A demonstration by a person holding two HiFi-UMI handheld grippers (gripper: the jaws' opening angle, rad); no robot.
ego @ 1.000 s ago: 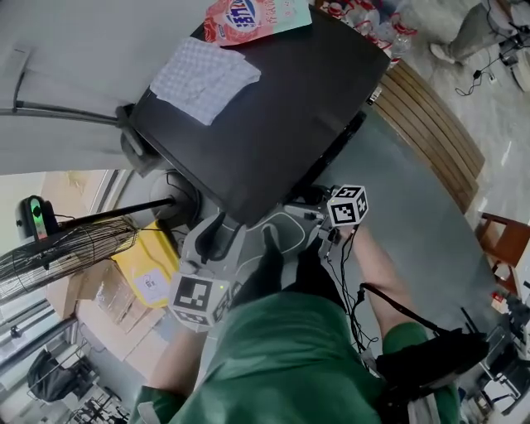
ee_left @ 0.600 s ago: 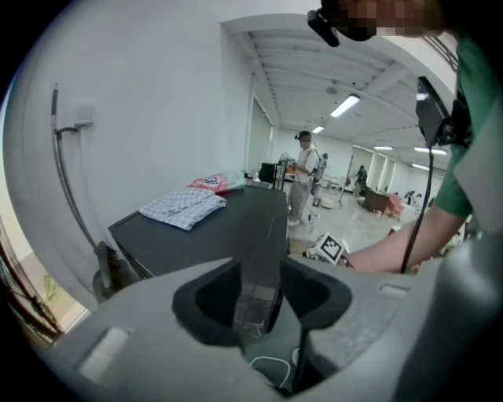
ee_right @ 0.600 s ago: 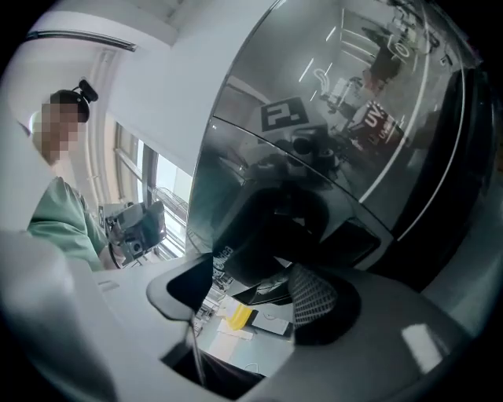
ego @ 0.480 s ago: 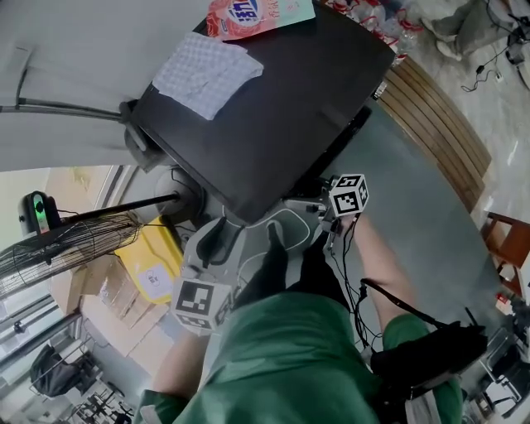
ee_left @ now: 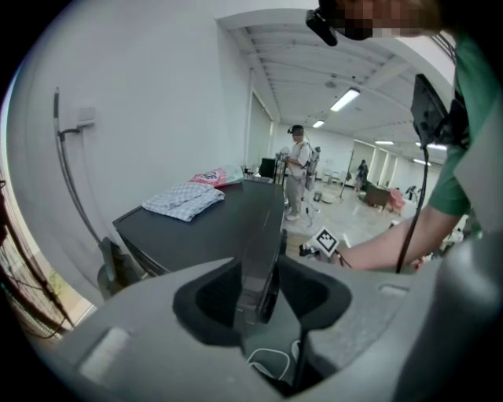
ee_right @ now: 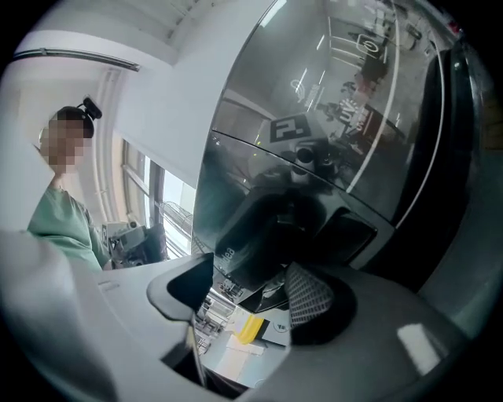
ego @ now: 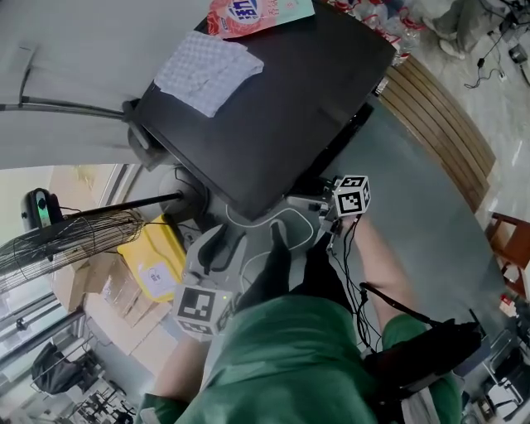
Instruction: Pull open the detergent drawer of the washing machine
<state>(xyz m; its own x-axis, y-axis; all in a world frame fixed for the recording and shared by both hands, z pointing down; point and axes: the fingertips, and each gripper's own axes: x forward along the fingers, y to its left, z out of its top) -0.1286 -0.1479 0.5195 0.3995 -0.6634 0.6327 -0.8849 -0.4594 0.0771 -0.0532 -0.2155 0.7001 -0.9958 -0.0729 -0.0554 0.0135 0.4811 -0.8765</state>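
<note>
Seen from above, the left gripper [ego: 217, 240] hangs by the near corner of the dark washing machine [ego: 273, 108], its jaws just closing, slightly apart and empty; the right gripper [ego: 308, 203], jaws spread, points at the detergent drawer [ego: 321, 170] in the machine's upper front.

Black top on the washing machine [ego: 281, 116], glossy dark front. The cloth [ego: 207, 73] shows a pale blue-and-white check, and the packet [ego: 252, 15] is red and pink. Green shirt [ego: 281, 364]. Yellow box [ego: 153, 261] with a white label. Brown slatted wood [ego: 439, 124]. Left tongs [ee_left: 259, 267]: grey shell, dark jaws, black-and-white square markers.
</note>
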